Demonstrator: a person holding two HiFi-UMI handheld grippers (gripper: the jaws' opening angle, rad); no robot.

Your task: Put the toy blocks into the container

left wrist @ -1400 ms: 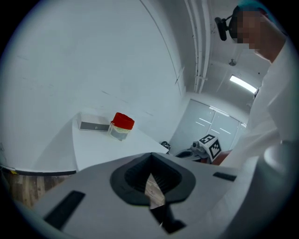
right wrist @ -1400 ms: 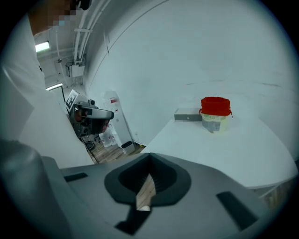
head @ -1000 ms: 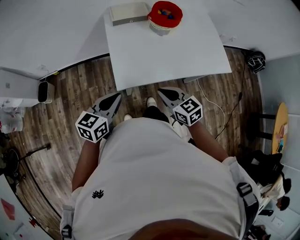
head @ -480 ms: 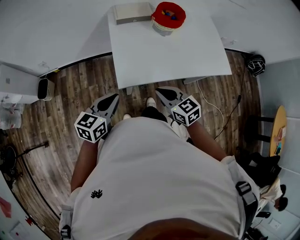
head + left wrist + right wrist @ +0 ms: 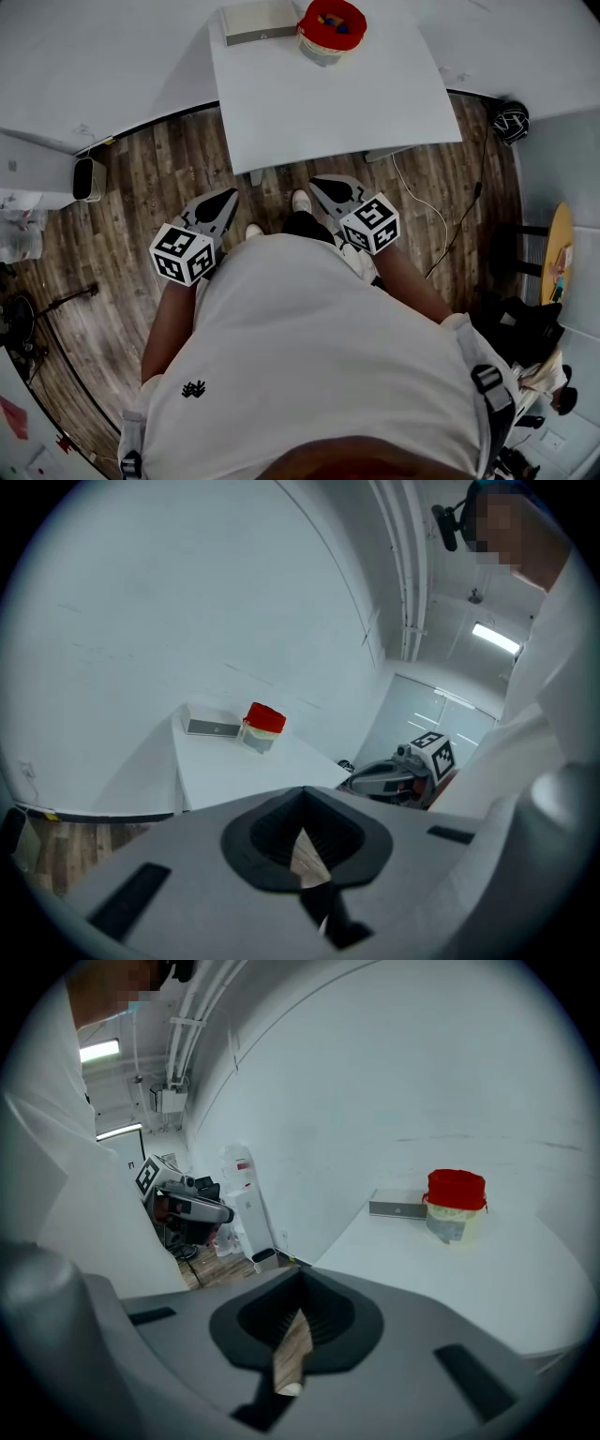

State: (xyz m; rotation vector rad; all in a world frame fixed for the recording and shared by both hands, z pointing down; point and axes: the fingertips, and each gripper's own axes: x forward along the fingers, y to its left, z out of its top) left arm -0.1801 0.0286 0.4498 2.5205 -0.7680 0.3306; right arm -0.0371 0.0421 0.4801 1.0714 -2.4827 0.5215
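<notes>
Left gripper (image 5: 231,195) and right gripper (image 5: 318,184) both pressed together, empty, well back from the table (image 5: 328,103); blocks (image 5: 329,20) look already in the red container (image 5: 306,30) at its far edge, probably light, hard, a bit slippery, so pinch flat sides

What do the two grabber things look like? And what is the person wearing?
The left gripper and the right gripper look alike. Each is light grey and pointed like a beak, with black lining inside the jaws. Each carries a white cube printed with black square markers. The person wears a white top with a small black logo.
</notes>
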